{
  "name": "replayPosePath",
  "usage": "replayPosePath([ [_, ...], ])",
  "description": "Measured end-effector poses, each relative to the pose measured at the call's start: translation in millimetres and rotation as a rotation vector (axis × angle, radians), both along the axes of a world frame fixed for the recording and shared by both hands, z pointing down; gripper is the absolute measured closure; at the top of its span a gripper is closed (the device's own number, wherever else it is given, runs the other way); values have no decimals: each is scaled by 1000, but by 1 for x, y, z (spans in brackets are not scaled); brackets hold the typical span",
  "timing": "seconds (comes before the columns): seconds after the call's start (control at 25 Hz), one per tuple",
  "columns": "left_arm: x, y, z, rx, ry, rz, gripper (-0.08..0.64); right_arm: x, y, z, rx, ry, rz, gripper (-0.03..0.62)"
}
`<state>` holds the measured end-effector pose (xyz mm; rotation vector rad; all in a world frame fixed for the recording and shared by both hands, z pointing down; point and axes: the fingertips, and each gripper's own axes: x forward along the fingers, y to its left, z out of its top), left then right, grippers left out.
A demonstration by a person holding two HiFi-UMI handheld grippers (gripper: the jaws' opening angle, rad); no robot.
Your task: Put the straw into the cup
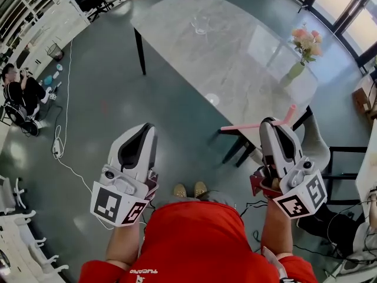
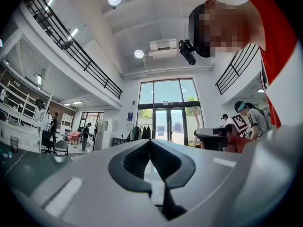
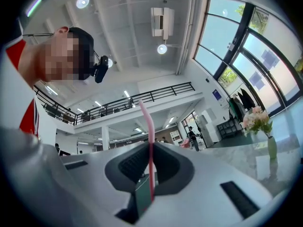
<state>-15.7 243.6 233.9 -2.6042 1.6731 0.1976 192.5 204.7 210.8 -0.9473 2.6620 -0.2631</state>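
Pink straw (image 1: 256, 125) pinched in right hand-held gripper (image 1: 272, 122); left hand-held gripper (image 1: 144, 128) closed, empty. Insert vertically into cup (image 1: 200, 23) near table's (image 1: 235, 58) far edge.

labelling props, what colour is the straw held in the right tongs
Pink straw, bent near one end; it shows best in the right gripper view.

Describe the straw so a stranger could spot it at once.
Start at the large marble table; over its near edge hangs the right gripper. Clamped crosswise in its jaws is the straw: a thin pink tube, bent at one end, against the gripper's grey shell.
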Motion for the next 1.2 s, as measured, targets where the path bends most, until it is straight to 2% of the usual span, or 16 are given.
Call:
replayPosePath([
  [0.32, 12, -12, 2, 2, -14, -17, 554, -5, -19, 1, 17, 1, -52, 572],
  [0.64, 14, -35, 3, 15, -15, 1, 554, -11, -37, 3, 29, 7, -44, 572],
  [0.96, 5, -79, 6, 27, -7, 46, 554, -24, -70, 5, 35, 20, -8, 572],
  [1.2, -22, -125, 4, 34, -5, 72, 554, -51, -109, 2, 34, 38, 19, 572],
])
